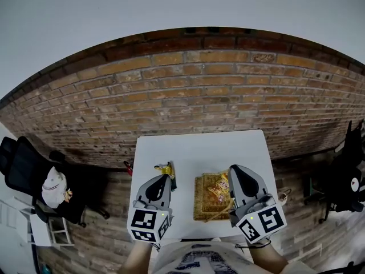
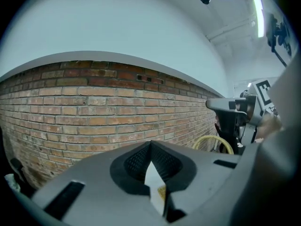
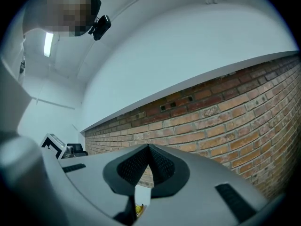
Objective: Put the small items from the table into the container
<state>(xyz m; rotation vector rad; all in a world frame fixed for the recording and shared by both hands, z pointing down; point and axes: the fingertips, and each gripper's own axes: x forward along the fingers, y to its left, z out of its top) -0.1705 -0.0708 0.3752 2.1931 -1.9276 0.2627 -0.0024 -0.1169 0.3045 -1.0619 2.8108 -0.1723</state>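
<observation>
The left gripper and right gripper are smooth grey shells tapering to a rounded tip. Each carries a white cube at the back with black square markers and a small green light. Black ribbed pads line the jaws, and dark rectangular slots cut the shell. The person wears a light shirt with dark print

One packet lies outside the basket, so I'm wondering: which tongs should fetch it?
Left. The left tongs point at the yellow packet just ahead of them; the right tongs hang over the woven basket, farther from it.
</observation>
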